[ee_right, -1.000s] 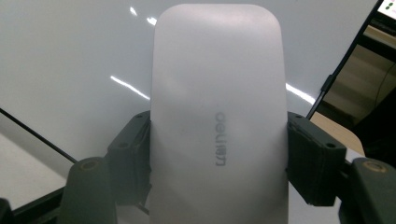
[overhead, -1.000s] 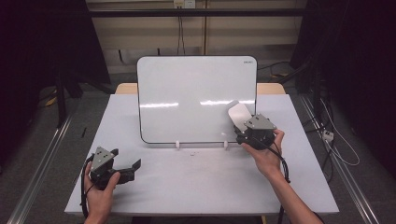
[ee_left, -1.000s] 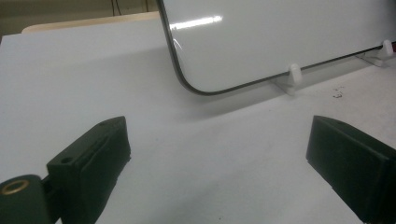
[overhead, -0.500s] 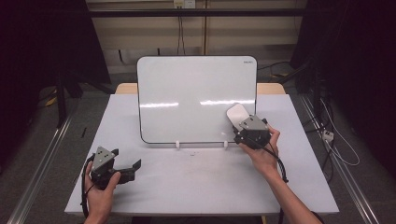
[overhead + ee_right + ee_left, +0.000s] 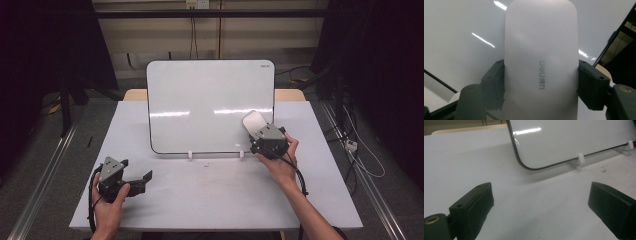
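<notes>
Leftward along the whiteboard (image 5: 210,105) goes the right tool (image 5: 264,139), clamped on the eraser (image 5: 540,62), pressed flat against the board's lower right to wipe. Left tool (image 5: 541,200) rests wide open on the table (image 5: 200,195), idle.

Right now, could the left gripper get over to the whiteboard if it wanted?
Probably yes: the left gripper is open and holds nothing, and only bare table lies between it and the whiteboard.

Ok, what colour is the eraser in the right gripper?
White, with grey lettering on the eraser; clearest in the right gripper view.
</notes>
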### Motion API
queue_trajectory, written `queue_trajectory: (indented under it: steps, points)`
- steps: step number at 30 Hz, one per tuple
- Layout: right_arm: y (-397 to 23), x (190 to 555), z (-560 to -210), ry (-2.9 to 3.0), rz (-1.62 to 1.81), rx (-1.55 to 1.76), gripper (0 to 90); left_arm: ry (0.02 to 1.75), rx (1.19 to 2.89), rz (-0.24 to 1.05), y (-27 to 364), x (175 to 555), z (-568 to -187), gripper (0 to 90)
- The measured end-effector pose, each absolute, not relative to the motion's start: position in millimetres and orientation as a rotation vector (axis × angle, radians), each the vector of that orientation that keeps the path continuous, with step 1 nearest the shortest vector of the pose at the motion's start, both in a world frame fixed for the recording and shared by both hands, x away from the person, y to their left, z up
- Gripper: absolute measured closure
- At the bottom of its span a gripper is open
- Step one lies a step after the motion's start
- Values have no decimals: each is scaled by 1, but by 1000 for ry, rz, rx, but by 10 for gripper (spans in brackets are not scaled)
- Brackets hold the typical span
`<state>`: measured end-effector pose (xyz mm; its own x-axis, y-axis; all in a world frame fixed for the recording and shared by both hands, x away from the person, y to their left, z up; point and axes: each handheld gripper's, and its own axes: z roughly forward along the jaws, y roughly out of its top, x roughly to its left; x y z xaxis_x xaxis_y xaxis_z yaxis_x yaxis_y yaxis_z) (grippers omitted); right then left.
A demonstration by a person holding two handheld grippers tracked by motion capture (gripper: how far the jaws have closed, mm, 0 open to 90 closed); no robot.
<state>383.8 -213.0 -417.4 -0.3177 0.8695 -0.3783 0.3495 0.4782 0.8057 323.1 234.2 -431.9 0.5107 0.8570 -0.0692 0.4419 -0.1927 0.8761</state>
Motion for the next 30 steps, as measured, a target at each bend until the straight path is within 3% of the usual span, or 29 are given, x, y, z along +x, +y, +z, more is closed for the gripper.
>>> queue_trajectory:
  steps: [14, 23, 30]
  points:
    - [-218, 385, -416, 1906, 843, 1062, 284, 1090, 1817, 558, 235, 324, -432, 61]
    - [-224, 385, -413, 1912, 933, 1105, 111, 1086, 1817, 555, 238, 323, -433, 61]
    - [-227, 386, -414, 1927, 987, 1143, 67, 1078, 1820, 560, 237, 322, -432, 61]
